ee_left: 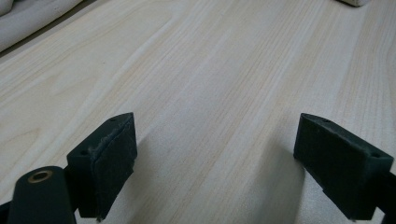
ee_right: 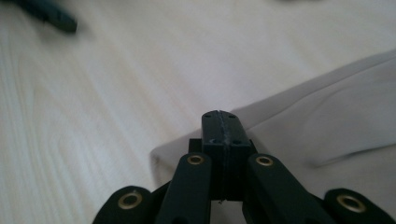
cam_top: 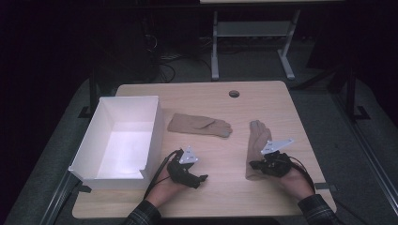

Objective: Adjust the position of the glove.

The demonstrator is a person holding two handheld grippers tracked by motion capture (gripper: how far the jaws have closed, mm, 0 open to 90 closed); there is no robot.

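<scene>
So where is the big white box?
In the high view, the white box sits on the left side of the table, just left of one tan glove and beside the left gripper.

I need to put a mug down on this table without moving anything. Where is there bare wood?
The far strip behind both gloves, either side of the cable hole, is bare. So is the patch between the left gripper and the right glove. The white box fills the left side. The near edge is crowded by hands, and the right gripper is at that glove.
</scene>
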